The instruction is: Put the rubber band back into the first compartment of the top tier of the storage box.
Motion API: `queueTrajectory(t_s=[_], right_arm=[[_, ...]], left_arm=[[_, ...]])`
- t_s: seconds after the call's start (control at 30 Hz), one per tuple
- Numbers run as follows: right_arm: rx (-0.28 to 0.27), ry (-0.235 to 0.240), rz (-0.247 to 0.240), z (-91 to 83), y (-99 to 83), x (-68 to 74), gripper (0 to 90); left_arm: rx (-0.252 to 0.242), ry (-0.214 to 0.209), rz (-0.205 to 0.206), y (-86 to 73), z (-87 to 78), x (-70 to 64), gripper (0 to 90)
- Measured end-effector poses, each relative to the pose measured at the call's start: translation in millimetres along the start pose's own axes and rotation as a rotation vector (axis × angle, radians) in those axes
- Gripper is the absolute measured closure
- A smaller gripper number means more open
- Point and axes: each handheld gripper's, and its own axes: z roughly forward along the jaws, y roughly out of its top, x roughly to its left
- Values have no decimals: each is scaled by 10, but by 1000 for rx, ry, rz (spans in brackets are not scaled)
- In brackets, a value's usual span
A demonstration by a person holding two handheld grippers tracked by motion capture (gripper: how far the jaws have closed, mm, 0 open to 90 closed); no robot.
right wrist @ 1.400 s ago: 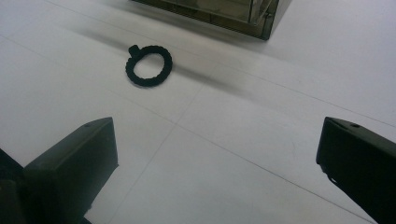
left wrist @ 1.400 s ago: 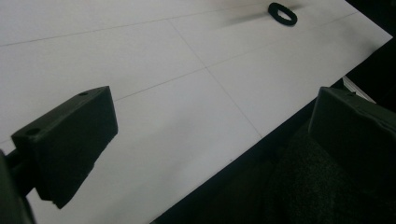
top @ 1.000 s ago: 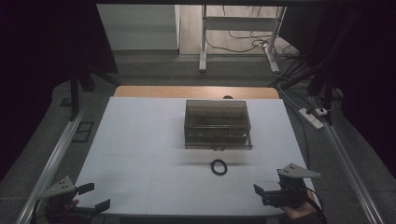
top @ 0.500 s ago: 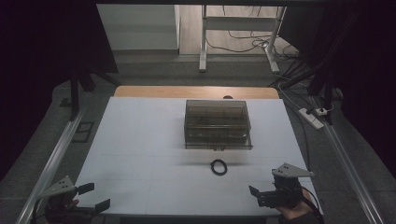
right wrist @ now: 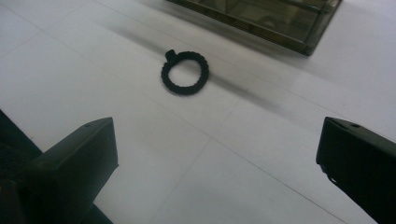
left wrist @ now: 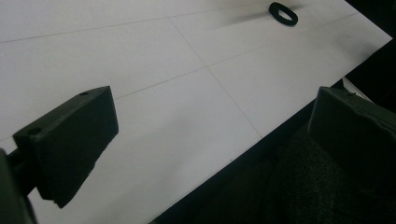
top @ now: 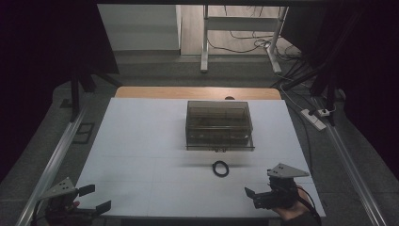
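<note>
A black ring (top: 220, 168) lies flat on the white table (top: 141, 141), near the middle and a little toward the near edge. Just beyond it, farther from the person, stands a clear box (top: 219, 125) with a dark frame; ring and box are near each other but apart. In the right gripper view the ring (right wrist: 185, 72) shows a small knob on its far-left rim, and the box's (right wrist: 261, 18) near corner sits beyond it to the right.

The right gripper (top: 261, 195) hangs over the near right part of the table, to the right of the ring and nearer the person, its jaws spread wide with nothing between them. Bare table lies between it and the ring; nothing stands in the way.

The left gripper (top: 89, 200) sits at the near left corner, well apart from the ring, jaws also spread and empty. In its own view the ring (left wrist: 283, 13) lies far off across bare table.

Beyond the table's far edge are a metal stand (top: 240, 33) and loose cables (top: 244, 44) on the floor, and a power strip (top: 316, 117) to the right.
</note>
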Motion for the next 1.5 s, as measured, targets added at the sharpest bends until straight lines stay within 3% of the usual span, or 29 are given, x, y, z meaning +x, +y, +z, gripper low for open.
queueTrajectory(t_s=[0.53,0.87,1.17,1.5], right_arm=[[29,71,-33,180,122,93,0],[85,88,-76,357,182,167,0],[112,129,-83,506,257,205,0],[141,152,-138,682,284,300,0]], left_arm=[[0,0,-4,1,1,3,8],[1,1,-5,3,3,4,8],[0,0,-5,3,3,6,8],[2,-1,-6,5,6,8,9]])
